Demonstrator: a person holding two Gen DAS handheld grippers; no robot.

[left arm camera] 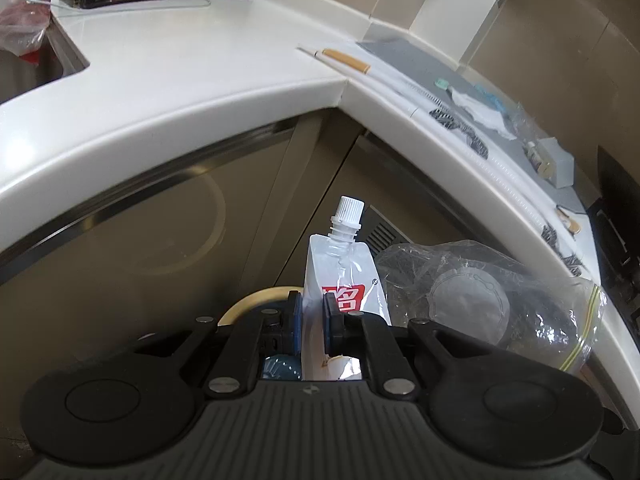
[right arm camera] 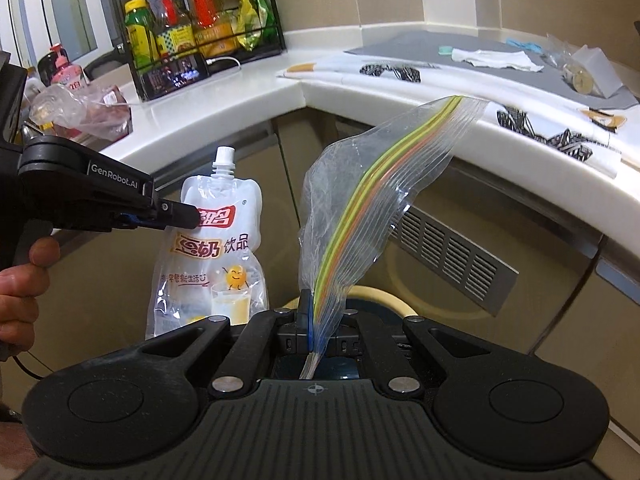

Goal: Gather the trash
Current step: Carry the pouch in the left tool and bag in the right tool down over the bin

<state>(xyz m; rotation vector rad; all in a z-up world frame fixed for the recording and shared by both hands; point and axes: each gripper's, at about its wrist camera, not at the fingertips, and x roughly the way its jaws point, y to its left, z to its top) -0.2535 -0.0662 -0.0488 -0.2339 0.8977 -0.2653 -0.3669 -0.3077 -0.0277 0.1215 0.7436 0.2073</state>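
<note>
Both pieces of trash were in hand above the bin.
The left gripper [left arm camera: 313, 322] pinched the limp, light drink pouch [left arm camera: 342, 276] mid-body — the right gripper [right arm camera: 316, 326] clamped the slippery zip bag [right arm camera: 372, 200] by its stiffer seal strip.

White spouted drink pouch [right arm camera: 218, 248]: red label, orange lettering, yellow smiling cartoon. Clear plastic zip bag [right arm camera: 360, 208]: green, yellow, orange seal stripes. Black gripper fingers [left arm camera: 294, 320], blue pads. White counter [left arm camera: 192, 76]. Beige cabinet doors [left arm camera: 140, 240].
</note>
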